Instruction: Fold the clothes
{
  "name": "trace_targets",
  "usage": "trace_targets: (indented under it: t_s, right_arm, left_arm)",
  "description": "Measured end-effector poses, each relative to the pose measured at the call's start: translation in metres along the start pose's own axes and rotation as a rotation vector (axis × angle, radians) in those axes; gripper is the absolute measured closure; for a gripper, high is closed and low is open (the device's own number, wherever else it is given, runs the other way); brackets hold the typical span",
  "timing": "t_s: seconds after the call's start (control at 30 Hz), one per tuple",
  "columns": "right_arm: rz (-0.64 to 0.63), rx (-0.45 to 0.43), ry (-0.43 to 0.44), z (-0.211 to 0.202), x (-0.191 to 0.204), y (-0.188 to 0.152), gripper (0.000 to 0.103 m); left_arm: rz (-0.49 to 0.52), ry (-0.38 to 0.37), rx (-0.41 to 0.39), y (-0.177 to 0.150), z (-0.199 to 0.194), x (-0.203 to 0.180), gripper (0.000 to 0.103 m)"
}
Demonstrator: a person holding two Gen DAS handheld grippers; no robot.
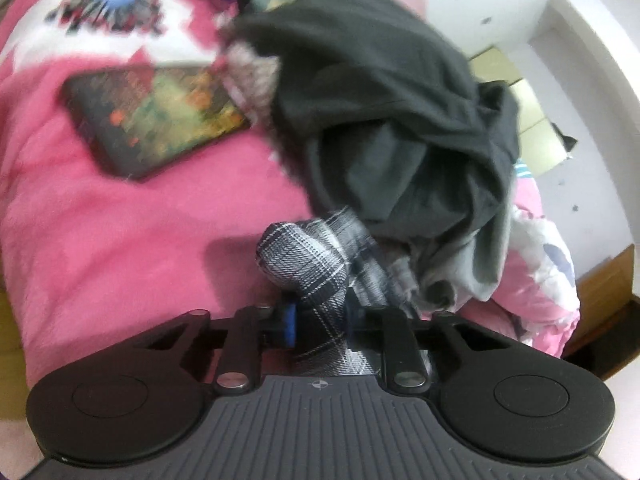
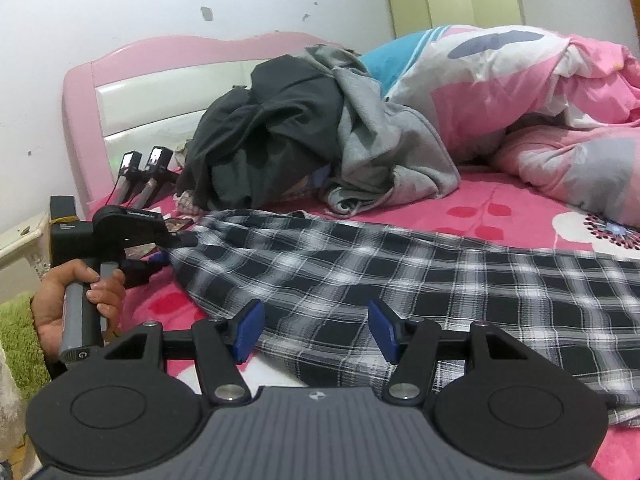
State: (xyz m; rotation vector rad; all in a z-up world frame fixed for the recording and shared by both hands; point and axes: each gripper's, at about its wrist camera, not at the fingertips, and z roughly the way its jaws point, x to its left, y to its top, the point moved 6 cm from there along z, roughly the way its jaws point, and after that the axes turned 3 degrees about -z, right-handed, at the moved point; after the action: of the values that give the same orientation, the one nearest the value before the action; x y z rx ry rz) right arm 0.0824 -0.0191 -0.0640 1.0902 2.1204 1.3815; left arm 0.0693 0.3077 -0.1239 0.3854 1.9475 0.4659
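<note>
A black-and-white plaid shirt [image 2: 400, 272] lies spread across the pink bed. In the left wrist view my left gripper [image 1: 320, 320] is shut on a bunched corner of the plaid shirt [image 1: 304, 264], which rises between the jaws. The right wrist view shows the left gripper [image 2: 172, 250] at the far left, held by a hand [image 2: 80, 292] and pinching the shirt's left corner. My right gripper [image 2: 316, 330] stands open over the shirt's near edge, its blue pads [image 2: 250, 330] apart and not pressing the cloth.
A heap of dark and grey clothes [image 2: 312, 128] sits by the pink headboard [image 2: 160, 60]. A pink and white duvet [image 2: 540, 100] is piled at the right. A phone [image 1: 156, 116] lies on the sheet. Two small lit devices [image 2: 140, 168] stand near the headboard.
</note>
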Motion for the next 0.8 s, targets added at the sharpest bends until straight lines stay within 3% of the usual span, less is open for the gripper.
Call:
trace_targets:
  t_s: [0.17,0.37,0.5,0.63,0.8]
  right_arm:
    - [0.067,-0.032,-0.043,-0.011,-0.020,-0.002,0.043]
    - [0.212,-0.103,-0.108,-0.036,-0.065,-0.003,0.043]
    - [0.324,-0.156,-0.156,-0.057,-0.100,-0.009,0.043]
    - [0.457,-0.182,-0.186,-0.071,-0.135,-0.026,0.043]
    - [0.602,-0.190,-0.207,-0.079,-0.171,-0.050,0.043]
  left_arm:
    - [0.193,-0.023,-0.109,-0.002,-0.007,-0.049,0.091]
    - [0.572,-0.122,-0.122,-0.041,-0.006,-0.148,0.091]
    - [0.873,-0.214,-0.060,-0.104,-0.003,-0.204,0.091]
    - [1.172,-0.268,0.034,-0.184,-0.005,-0.223,0.091]
    - [1.305,-0.284,0.245,-0.251,0.000,-0.201,0.087]
